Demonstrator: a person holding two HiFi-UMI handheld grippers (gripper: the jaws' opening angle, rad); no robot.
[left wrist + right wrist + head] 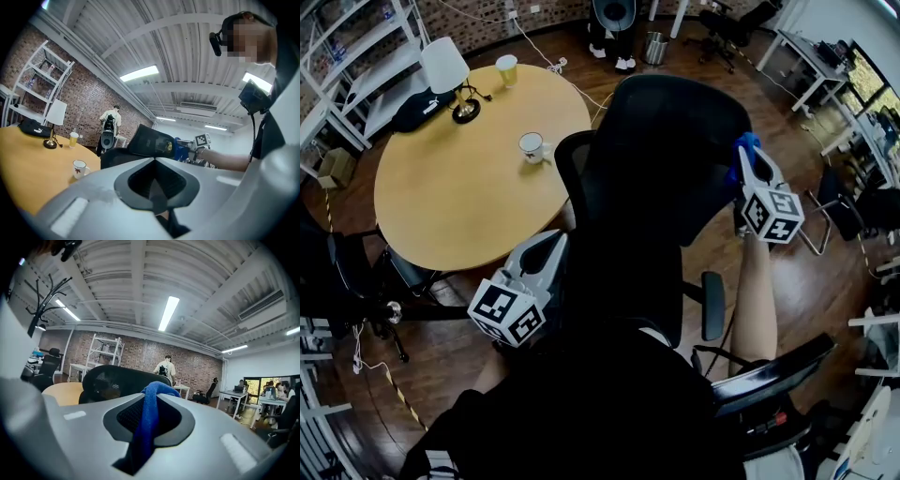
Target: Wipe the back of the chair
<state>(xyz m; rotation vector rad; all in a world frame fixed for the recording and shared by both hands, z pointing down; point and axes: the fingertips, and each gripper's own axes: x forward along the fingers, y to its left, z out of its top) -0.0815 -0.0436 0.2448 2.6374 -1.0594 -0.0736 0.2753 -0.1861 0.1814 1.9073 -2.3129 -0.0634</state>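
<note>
The black mesh chair back (pixel 666 159) stands upright in the middle of the head view, and it also shows in the left gripper view (pixel 150 140) and the right gripper view (pixel 117 380). My right gripper (pixel 747 157) is at its upper right edge, shut on a blue cloth (pixel 748 142) that hangs out between the jaws (pixel 147 427). From the left gripper view the blue cloth (pixel 180 147) lies against the chair's far edge. My left gripper (pixel 546 248) is low at the chair's left side, jaws together (pixel 157 187), nothing seen in them.
A round wooden table (pixel 441 206) lies beyond the chair with a white mug (pixel 532 146), a lamp (pixel 450 75), a yellow cup (pixel 506 67) and a black bag (pixel 417 108). Another dark chair (pixel 356 272) is at left. An armrest (pixel 712 305) sticks out right. A person (pixel 110 124) stands far back.
</note>
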